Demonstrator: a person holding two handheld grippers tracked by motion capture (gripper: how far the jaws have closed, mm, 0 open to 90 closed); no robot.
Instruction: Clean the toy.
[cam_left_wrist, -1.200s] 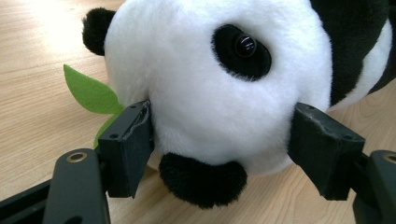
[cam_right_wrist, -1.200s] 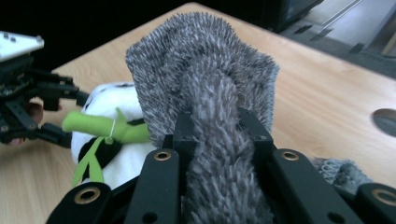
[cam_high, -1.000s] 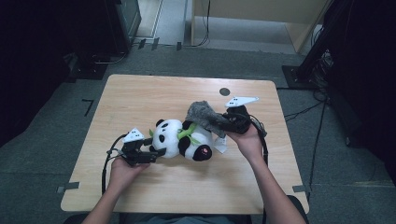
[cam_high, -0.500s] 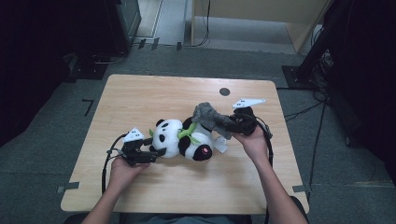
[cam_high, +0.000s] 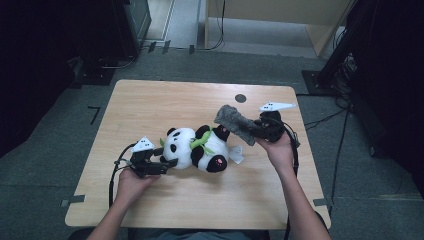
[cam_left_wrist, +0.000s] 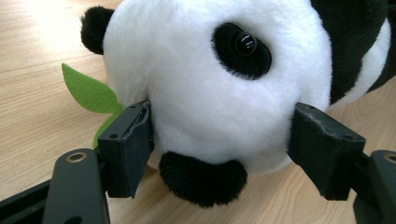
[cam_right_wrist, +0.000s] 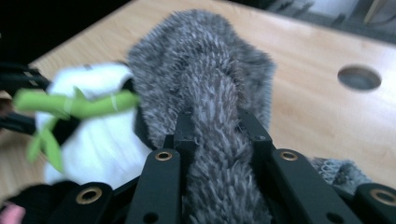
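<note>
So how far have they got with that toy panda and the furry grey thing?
Partway, it seems. Done: the left gripper is clamped on the panda's head, pinning it on the table. In hand: the right gripper is pinching the grey fuzzy cloth, held beside the panda's body. Left: whatever the cloth is for; it doesn't cover or wrap the panda yet.

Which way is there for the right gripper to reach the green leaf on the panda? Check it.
Probably none for now: the right gripper is shut on the grey furry cloth, which hangs between it and the green leaf on the panda. It would likely need to set the cloth aside first.
</note>
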